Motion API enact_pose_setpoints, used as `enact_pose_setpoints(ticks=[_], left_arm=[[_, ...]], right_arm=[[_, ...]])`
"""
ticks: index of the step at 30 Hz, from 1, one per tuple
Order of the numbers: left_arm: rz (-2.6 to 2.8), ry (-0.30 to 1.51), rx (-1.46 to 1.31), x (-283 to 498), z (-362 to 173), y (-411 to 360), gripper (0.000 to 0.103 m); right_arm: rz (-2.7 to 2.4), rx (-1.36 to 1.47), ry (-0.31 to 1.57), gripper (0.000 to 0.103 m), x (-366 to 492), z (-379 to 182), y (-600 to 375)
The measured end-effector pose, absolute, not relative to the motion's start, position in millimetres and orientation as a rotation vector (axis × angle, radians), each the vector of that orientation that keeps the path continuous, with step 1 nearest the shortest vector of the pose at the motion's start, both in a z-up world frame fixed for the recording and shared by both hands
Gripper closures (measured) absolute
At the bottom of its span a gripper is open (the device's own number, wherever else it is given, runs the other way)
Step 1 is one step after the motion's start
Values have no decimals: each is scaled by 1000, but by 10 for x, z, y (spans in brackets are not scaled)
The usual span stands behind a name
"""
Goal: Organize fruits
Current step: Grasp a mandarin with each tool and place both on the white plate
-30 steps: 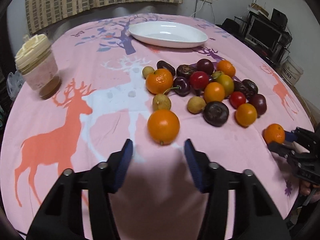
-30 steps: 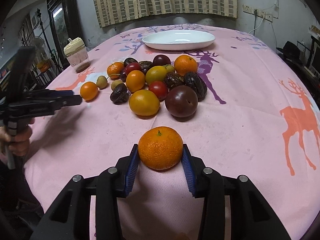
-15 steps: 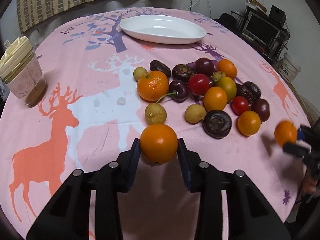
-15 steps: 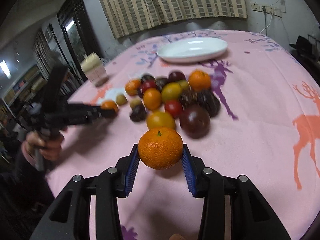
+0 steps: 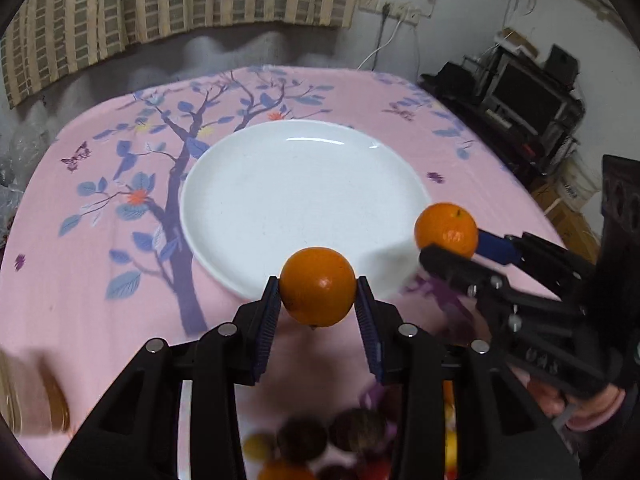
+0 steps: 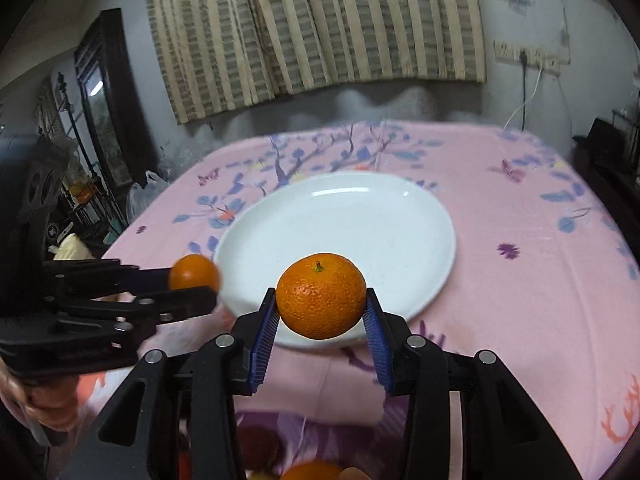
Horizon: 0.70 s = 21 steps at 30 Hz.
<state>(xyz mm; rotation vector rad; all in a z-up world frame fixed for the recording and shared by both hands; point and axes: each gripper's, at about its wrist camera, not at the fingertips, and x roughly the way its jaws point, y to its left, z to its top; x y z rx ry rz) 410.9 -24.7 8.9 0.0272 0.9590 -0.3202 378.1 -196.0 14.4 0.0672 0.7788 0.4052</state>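
Observation:
My left gripper (image 5: 317, 300) is shut on a smooth orange (image 5: 318, 286), held above the near rim of the empty white plate (image 5: 280, 192). My right gripper (image 6: 321, 308) is shut on a stemmed mandarin (image 6: 321, 295), also above the near rim of the plate (image 6: 360, 220). The right gripper with its mandarin (image 5: 446, 229) shows at the right in the left wrist view. The left gripper with its orange (image 6: 194, 272) shows at the left in the right wrist view. The fruit pile (image 5: 320, 440) lies blurred below the grippers.
The pink tablecloth with tree and deer prints (image 5: 100, 220) covers the round table. A lidded cup (image 5: 28, 396) stands at the left edge. Shelves with electronics (image 5: 532, 104) stand at the far right. A striped curtain (image 6: 312, 28) hangs behind the table.
Both grippers have lifted their oranges off the cloth and carried them forward over the fruit pile to the near rim of the white plate.

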Motion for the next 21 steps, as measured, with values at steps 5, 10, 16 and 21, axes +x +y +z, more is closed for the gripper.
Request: enact_pose_setpoints(ticks=[5, 10, 16, 21], left_arm=[[-255, 1024, 75, 4517, -216, -356, 65], [-162, 931, 55, 4335, -59, -142, 19], [-148, 777, 91, 3426, 324, 111, 6], [-178, 754, 13, 2711, 251, 354, 5]], right_arm=[[391, 42, 869, 58, 4188, -125, -1883], [387, 19, 822, 39, 4097, -103, -1949], [432, 21, 755, 33, 3460, 166, -2155], [399, -32, 819, 33, 3031, 82, -2191]])
